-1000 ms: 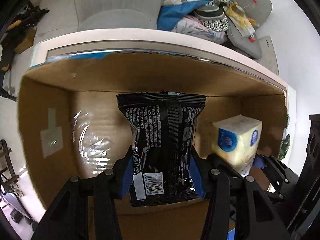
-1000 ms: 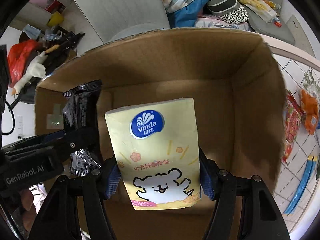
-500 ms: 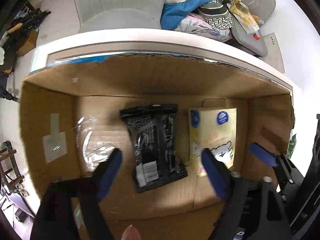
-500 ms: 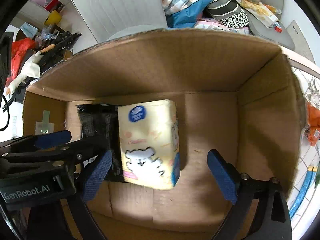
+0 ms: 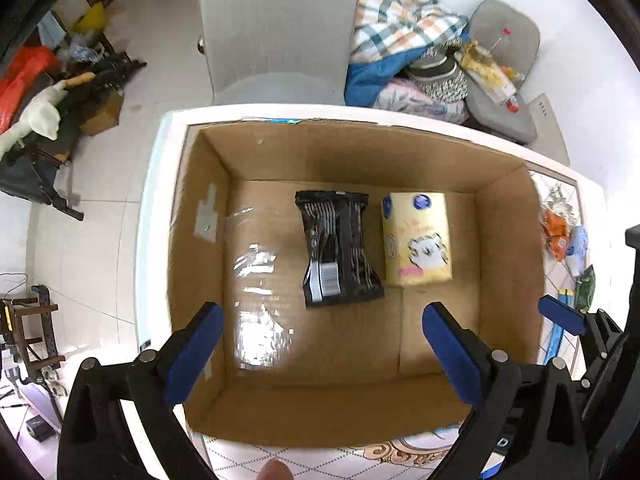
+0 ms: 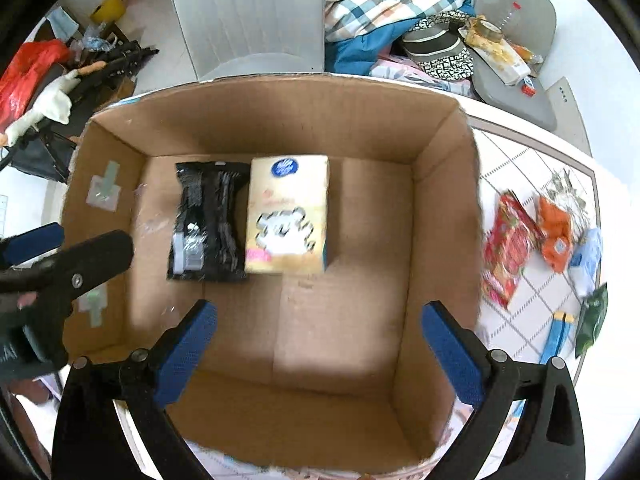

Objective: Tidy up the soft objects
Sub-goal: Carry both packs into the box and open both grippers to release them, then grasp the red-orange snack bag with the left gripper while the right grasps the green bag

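A black snack packet (image 5: 338,248) and a yellow Vinda tissue pack (image 5: 416,238) lie side by side on the floor of an open cardboard box (image 5: 200,248). They also show in the right wrist view, the packet (image 6: 208,224) left of the tissue pack (image 6: 288,214), inside the box (image 6: 444,216). My left gripper (image 5: 320,350) is open and empty, raised above the box's near side. My right gripper (image 6: 316,348) is open and empty, also above the box. The left gripper's arm (image 6: 60,264) shows at the right view's left edge.
The box stands on a tiled table (image 6: 524,168). Right of it lie a red packet (image 6: 506,246), an orange packet (image 6: 556,236), a pale blue item (image 6: 588,260), a green packet (image 6: 592,322) and a blue strip (image 6: 556,336). Behind the table stand a grey chair (image 5: 276,28) and a clothes pile (image 5: 404,52).
Both grippers opened and let go: the black packet and the tissue pack dropped onto the box floor. Both grippers then pulled up and back, away from the box.
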